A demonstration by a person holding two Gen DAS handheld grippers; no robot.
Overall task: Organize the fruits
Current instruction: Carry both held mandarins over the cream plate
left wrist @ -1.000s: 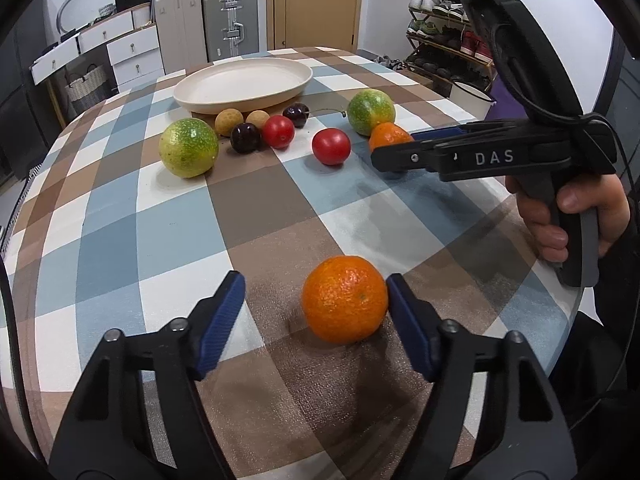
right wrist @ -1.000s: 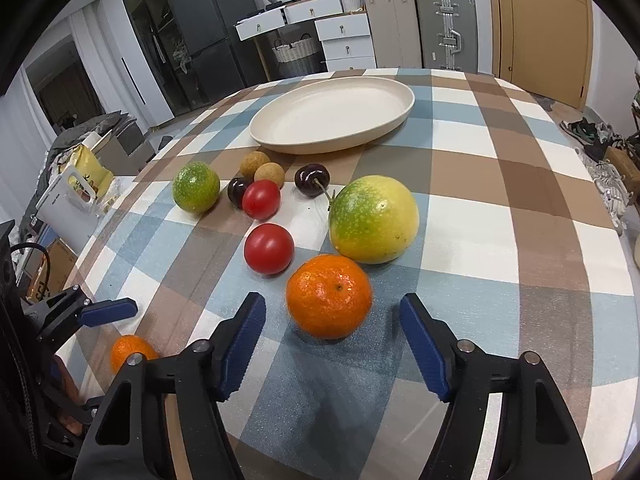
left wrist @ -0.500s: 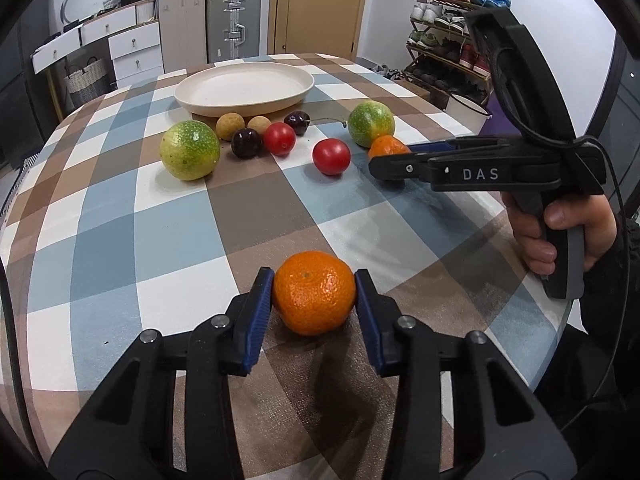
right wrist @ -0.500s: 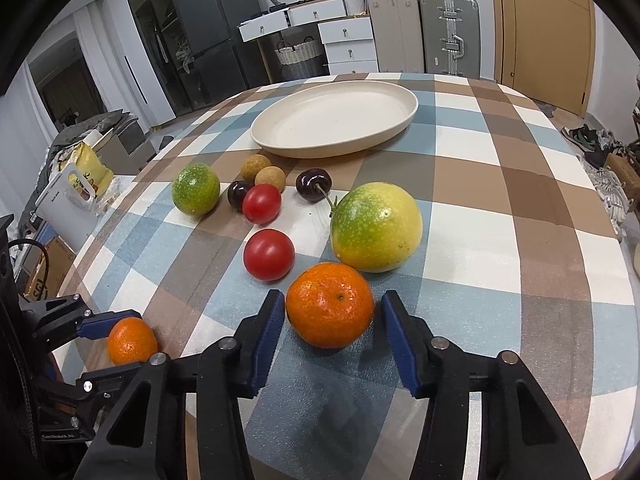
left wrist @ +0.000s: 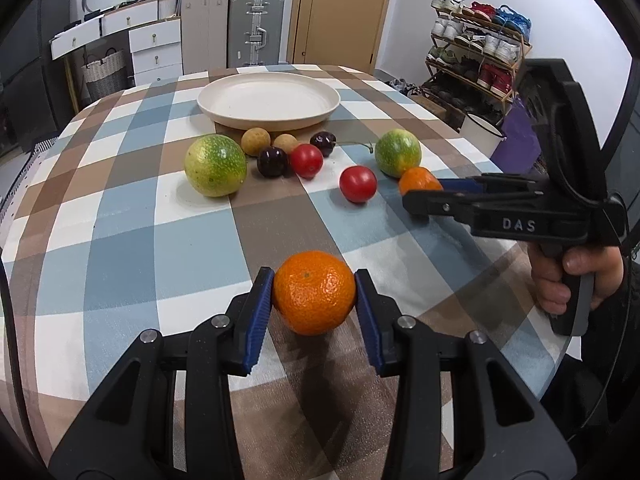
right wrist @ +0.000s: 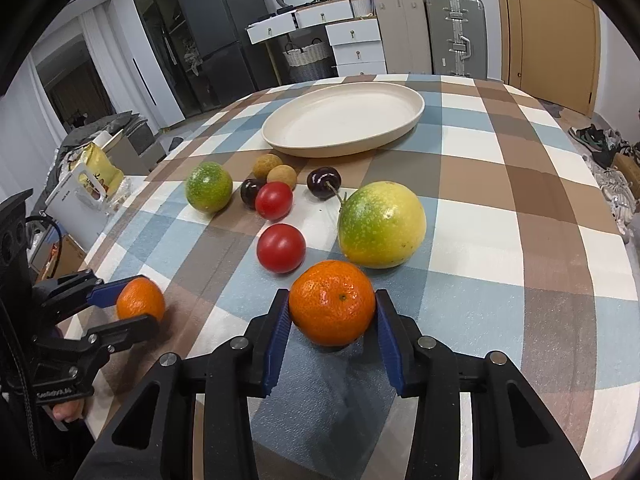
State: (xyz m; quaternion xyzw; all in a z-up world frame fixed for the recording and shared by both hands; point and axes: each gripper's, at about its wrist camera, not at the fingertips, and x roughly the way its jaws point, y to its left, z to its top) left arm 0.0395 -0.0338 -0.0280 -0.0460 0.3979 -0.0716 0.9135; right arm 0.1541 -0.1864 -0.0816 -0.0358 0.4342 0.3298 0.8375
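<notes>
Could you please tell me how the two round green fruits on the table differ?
In the right wrist view, the green fruit beside the held mandarin looks larger and half yellow; the green fruit further left looks smaller and mostly green. The first sits next to a stemmed cherry, the second beside a dark cherry. Both are speckled and rest on the checked tablecloth.

Fruit cluster blocks the straight way to the plate

Tomatoes, cherries and two green-yellow fruits crowd the tablecloth just before the plate; bare cloth lies open either side of them, and the plate's top is free.
</notes>
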